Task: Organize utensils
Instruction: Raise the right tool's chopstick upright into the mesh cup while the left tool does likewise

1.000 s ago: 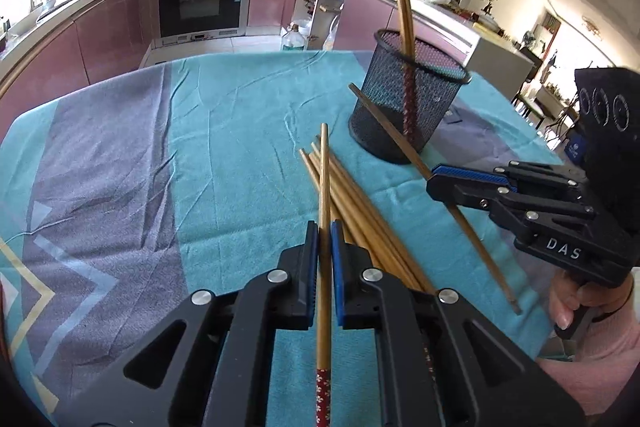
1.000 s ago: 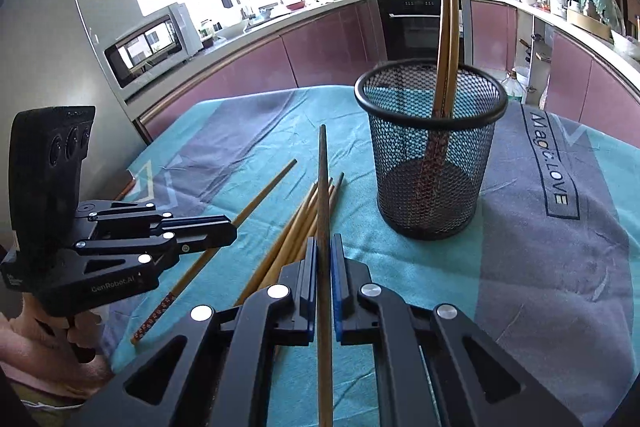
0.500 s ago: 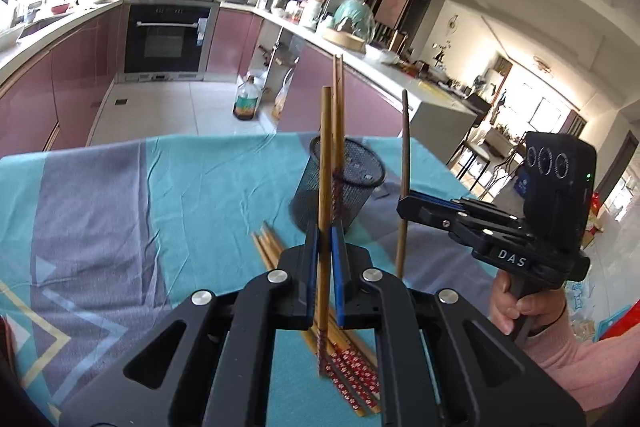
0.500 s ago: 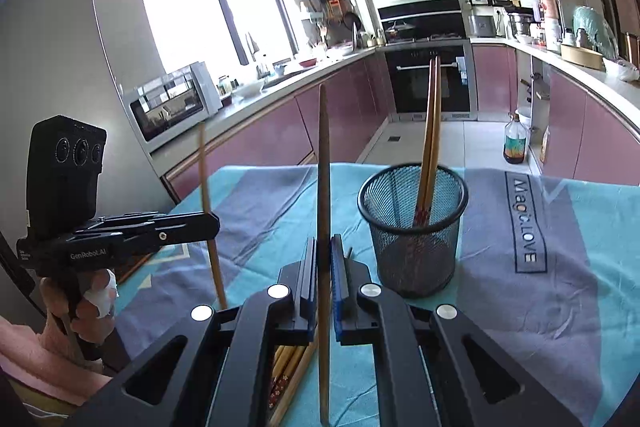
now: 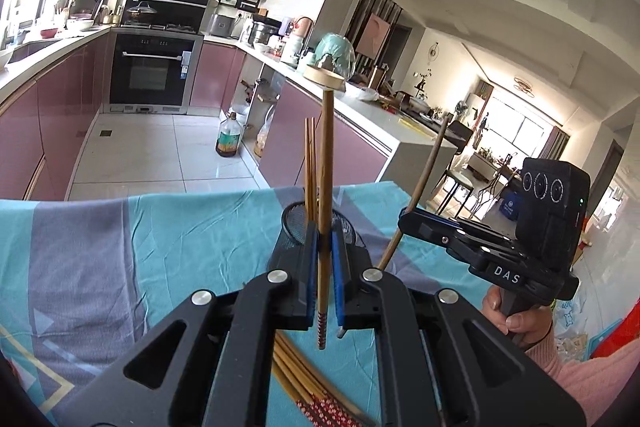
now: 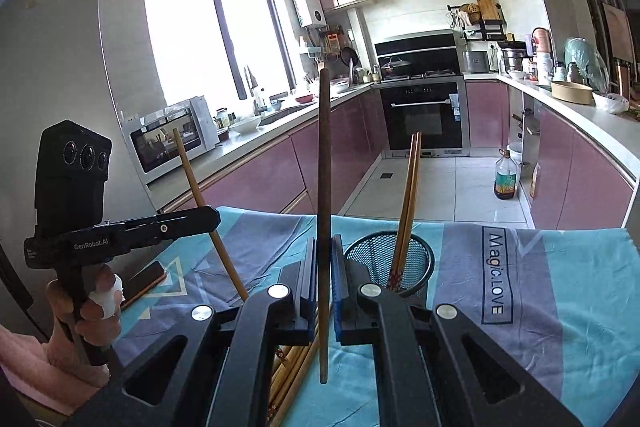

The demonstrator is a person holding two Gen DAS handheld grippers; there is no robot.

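A mesh holder [image 6: 390,263] stands on the counter [image 6: 560,291], with two chopsticks [image 6: 408,195] upright in it, leaning slightly. A bundle of loose chopsticks [image 5: 308,383] lies flat on the counter, nearer the cameras than the holder. The left tool [image 5: 325,267] holds one chopstick [image 5: 326,187] upright above the counter, directly before the holder. The right tool [image 6: 324,275] holds another chopstick [image 6: 323,195] upright, just left of the holder and above the bundle.
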